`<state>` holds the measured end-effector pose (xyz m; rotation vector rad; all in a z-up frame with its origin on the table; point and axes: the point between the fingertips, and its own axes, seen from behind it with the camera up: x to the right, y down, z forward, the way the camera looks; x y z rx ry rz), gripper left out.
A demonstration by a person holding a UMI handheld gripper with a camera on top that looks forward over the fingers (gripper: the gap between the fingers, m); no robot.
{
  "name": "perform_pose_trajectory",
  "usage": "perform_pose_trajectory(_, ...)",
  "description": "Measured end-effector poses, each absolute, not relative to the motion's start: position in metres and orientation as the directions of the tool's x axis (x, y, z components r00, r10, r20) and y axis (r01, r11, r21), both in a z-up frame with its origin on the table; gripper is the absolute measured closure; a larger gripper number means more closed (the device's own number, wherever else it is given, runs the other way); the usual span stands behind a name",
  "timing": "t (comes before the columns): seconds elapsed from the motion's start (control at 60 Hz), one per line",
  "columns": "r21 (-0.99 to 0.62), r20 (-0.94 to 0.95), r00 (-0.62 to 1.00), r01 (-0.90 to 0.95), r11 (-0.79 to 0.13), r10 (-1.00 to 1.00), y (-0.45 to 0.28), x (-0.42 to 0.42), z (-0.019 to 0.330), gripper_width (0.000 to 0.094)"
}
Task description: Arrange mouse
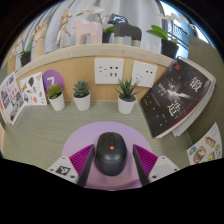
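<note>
A black mouse point(110, 153) with an orange scroll wheel lies on a round lilac mat point(80, 142) on the pale desk. My gripper point(112, 152) is around the mouse, which stands between the fingers. The left pad point(86, 165) looks to be against the mouse's side. A thin strip of mat shows between the mouse and the right pad point(139, 165). The mouse rests on the mat.
Three small potted plants point(82, 95) stand in a row beyond the mat, by the wall with white sockets point(108, 70). An open magazine point(175, 100) leans at the right. Booklets point(12, 100) lie at the left, and a card point(205, 145) at the near right.
</note>
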<state>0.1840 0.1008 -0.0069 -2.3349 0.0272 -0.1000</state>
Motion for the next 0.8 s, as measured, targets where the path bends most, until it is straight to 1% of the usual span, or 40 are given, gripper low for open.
perform_pose_trajectory(0.033,-0.709,0.085,0.995,0.027,-0.704,-0.047,0.093,0.184,-0.002,0.0067)
perform_pose_trajectory(0.05,-0.707,0.093,0.995,0.038,-0.706,-0.04,0.09,0.182,0.001,0.0062)
perform_pose_trajectory(0.133,-0.715,0.113,0.993,0.056,-0.697,-0.036,0.072,0.176,0.029,0.007)
perform_pose_trajectory(0.217,-0.739,0.095,0.994,0.041,-0.672,-0.044,0.048,0.161,0.068,0.0068)
perform_pose_trajectory(0.35,-0.765,0.097,0.993,0.032,-0.643,-0.066,-0.004,0.139,0.128,0.0067)
perform_pose_trajectory(0.483,-0.79,0.076,0.995,0.018,-0.613,-0.07,-0.057,0.103,0.174,0.007)
perform_pose_trajectory(0.667,-0.81,0.07,0.996,0.02,-0.585,-0.063,-0.112,0.066,0.209,0.007)
perform_pose_trajectory(0.8,-0.82,0.053,0.995,-0.002,-0.572,-0.08,-0.14,0.05,0.22,0.0072)
